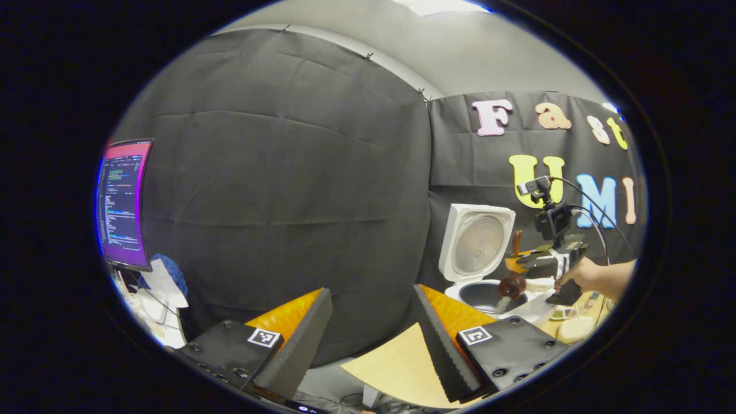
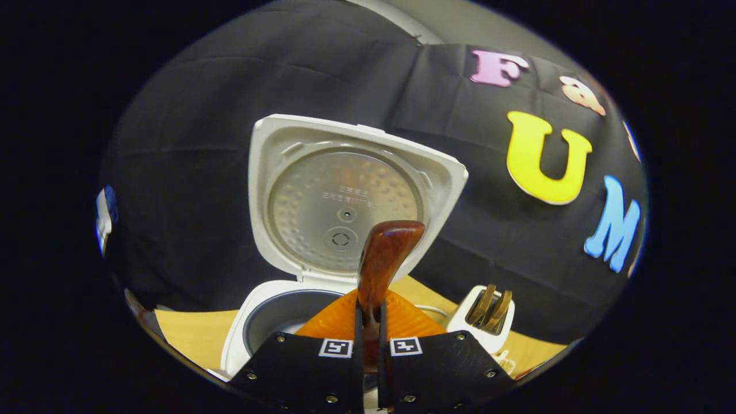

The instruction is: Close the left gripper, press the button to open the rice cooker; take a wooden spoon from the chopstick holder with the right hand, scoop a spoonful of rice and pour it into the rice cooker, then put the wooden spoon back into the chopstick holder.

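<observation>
The white rice cooker [image 2: 345,195] stands with its lid up, and the dark inner pot [image 2: 276,313] shows below. My right gripper [image 2: 371,339] is shut on the handle of the brown wooden spoon [image 2: 382,259], which sticks up in front of the lid. In the left gripper view a hand holds the right gripper [image 1: 546,264] over the rice cooker [image 1: 477,244]. The wooden spoon's bowl [image 1: 510,284] hangs tilted over the pot's rim. My left gripper [image 1: 371,345] is open and holds nothing, well to the left of the cooker. The white chopstick holder [image 2: 486,319] stands right of the cooker with wooden utensils in it.
A lit monitor [image 1: 123,201] stands at the far left with cables and cloth below it. The light wooden table [image 1: 402,368] runs under my left gripper. A pale bowl [image 1: 575,329] sits on the table right of the cooker, under the person's forearm [image 1: 609,277].
</observation>
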Demonstrator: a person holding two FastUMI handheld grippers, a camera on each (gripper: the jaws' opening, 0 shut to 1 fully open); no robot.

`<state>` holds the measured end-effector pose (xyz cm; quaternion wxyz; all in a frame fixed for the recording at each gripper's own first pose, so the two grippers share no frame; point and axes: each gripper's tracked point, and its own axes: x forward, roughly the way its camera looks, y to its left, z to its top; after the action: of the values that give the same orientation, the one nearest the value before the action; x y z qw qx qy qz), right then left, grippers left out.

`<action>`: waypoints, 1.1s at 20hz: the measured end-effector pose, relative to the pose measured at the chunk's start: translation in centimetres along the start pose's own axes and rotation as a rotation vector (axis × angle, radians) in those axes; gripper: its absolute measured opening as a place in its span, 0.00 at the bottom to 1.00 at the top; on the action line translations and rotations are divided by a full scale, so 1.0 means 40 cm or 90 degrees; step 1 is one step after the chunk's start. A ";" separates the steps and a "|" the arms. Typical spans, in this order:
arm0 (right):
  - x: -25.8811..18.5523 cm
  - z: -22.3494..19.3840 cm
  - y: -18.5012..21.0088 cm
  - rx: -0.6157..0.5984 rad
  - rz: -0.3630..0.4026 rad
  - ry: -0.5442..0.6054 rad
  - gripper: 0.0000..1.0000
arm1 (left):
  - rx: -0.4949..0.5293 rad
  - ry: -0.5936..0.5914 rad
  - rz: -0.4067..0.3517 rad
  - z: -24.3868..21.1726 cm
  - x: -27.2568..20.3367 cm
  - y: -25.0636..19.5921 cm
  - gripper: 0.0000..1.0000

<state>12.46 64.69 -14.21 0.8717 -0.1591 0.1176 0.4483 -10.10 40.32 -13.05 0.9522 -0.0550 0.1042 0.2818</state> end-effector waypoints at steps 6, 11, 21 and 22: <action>-0.006 -0.019 0.008 -0.066 -0.001 0.006 0.10 | 0.005 -0.005 -0.015 0.015 0.008 -0.028 0.97; -0.030 -0.013 -0.006 0.187 0.045 0.041 0.10 | 0.001 -0.011 -0.030 0.030 0.008 -0.047 0.97; -0.165 0.030 -0.124 0.565 0.105 0.014 0.10 | 0.005 -0.049 -0.098 0.113 0.028 -0.163 0.97; -0.188 0.030 -0.142 0.595 0.108 0.010 0.10 | 0.006 -0.055 -0.107 0.118 0.031 -0.181 0.97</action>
<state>12.89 56.45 -9.50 0.8095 0.2568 0.3256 0.4156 -4.34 35.69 -8.43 0.9764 -0.0465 0.0592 0.2024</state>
